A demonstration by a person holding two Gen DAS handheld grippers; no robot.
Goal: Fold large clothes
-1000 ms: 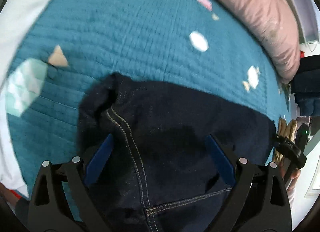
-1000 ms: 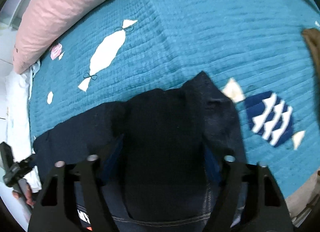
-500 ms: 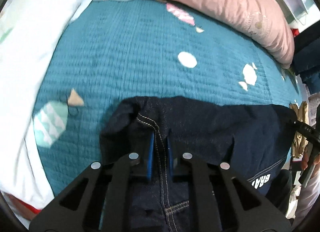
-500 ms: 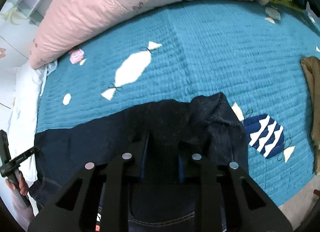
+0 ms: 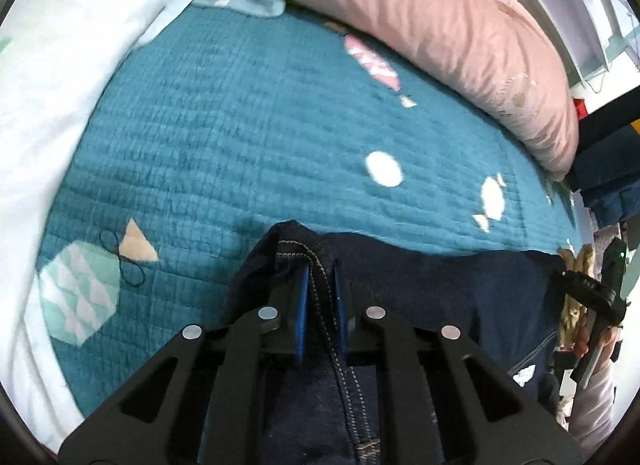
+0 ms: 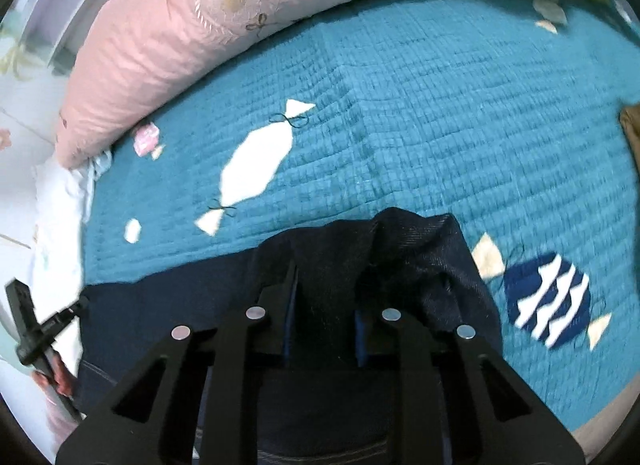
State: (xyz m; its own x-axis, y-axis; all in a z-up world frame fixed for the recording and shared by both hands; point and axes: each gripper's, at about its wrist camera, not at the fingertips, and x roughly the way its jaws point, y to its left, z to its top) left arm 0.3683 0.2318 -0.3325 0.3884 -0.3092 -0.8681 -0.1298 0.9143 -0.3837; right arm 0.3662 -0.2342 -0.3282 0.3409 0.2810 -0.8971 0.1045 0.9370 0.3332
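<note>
A dark navy denim garment (image 5: 440, 285) with tan stitching lies across a teal quilted bedspread (image 5: 240, 137). My left gripper (image 5: 319, 265) is shut on a stitched seam at the garment's left edge. My right gripper (image 6: 325, 285) is shut on a bunched fold of the same denim (image 6: 400, 249) at its right edge. The cloth stretches between the two grippers, lifted a little off the quilt. The other gripper and hand show at each view's edge (image 5: 592, 297) (image 6: 36, 329).
A long pink pillow (image 6: 224, 13) runs along the far side of the bed. A white pillow (image 5: 44, 77) lies at the left. The quilt (image 6: 440, 105) has candy-shaped patches. A brown cloth (image 6: 630, 125) sits at the right edge.
Both grippers went from open over the denim to shut on it. They have since lifted the edges and carried them forward, toward the pink pillow.
</note>
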